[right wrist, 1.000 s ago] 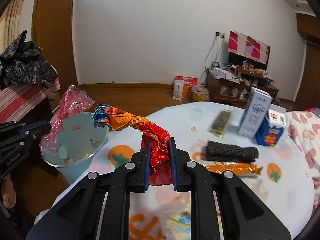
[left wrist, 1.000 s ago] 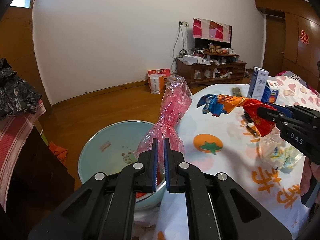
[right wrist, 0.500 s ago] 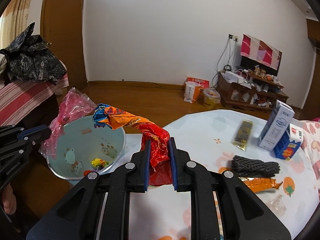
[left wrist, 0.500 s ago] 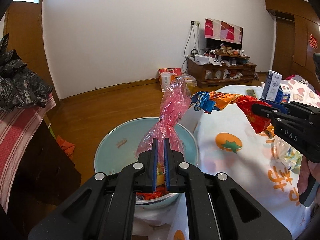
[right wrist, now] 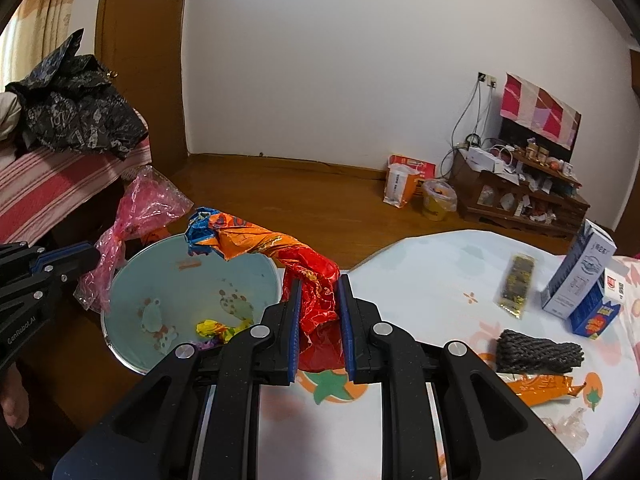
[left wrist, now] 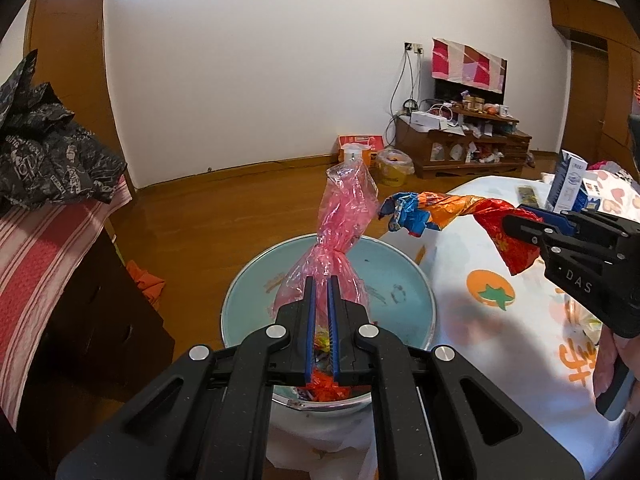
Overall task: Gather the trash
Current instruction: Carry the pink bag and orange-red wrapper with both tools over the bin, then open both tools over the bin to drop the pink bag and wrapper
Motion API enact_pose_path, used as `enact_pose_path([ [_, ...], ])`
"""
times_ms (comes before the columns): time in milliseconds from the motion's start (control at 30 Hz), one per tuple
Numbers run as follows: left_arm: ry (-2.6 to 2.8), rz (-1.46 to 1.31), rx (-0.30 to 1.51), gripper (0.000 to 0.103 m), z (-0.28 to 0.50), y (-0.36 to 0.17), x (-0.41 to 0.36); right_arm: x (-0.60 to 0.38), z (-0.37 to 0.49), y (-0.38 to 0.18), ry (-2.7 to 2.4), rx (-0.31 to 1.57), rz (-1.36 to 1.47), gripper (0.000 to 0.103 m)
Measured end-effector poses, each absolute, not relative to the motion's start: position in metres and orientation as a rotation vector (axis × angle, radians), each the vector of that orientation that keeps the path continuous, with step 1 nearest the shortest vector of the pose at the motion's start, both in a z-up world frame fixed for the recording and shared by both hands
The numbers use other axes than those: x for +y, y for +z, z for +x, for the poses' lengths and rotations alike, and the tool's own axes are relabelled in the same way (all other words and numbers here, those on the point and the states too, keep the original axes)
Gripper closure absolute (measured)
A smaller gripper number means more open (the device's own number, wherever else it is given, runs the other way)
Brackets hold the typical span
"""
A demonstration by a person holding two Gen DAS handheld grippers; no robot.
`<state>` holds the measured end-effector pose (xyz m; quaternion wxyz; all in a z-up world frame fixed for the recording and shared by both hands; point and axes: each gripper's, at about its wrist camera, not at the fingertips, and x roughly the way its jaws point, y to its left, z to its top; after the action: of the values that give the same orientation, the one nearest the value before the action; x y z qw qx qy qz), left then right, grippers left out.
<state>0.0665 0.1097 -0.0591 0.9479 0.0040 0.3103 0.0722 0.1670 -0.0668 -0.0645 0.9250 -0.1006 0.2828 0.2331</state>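
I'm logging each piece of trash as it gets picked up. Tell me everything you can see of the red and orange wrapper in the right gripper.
The wrapper is a long, crumpled, shiny foil-like snack bag, twisted into a rope. Its red end is pinched between the fingers of the right gripper, with a red flap hanging below them. From there it arches up and out to the side, turning orange, and ends in a crumpled blue tip that hangs in the air over the rim of the pale blue bin. Nothing but the gripper touches it.

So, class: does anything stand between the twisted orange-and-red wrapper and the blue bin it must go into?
Nothing visible does. The right claw grips the wrapper, whose tip already overhangs the bin rim. The pink bag in the left claw hangs beside it, apart.
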Motion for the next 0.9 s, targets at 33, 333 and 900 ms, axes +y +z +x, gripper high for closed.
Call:
enact_pose_path([
  [33,0.150,0.007,0.633,0.097,0.066,-0.060,0.111,-0.066,0.167,-0.065,0.480,0.581,-0.208,0.085],
  [333,0.174,-0.001,0.642,0.097,0.065,-0.062,0.117,-0.051,0.169,-0.067,0.499,0.591,-0.232,0.085],
  [900,0.190,-0.018,0.653,0.097,0.067,-0.064,0.125,-0.030,0.169,-0.069,0.525,0.597,-0.260,0.085],
])
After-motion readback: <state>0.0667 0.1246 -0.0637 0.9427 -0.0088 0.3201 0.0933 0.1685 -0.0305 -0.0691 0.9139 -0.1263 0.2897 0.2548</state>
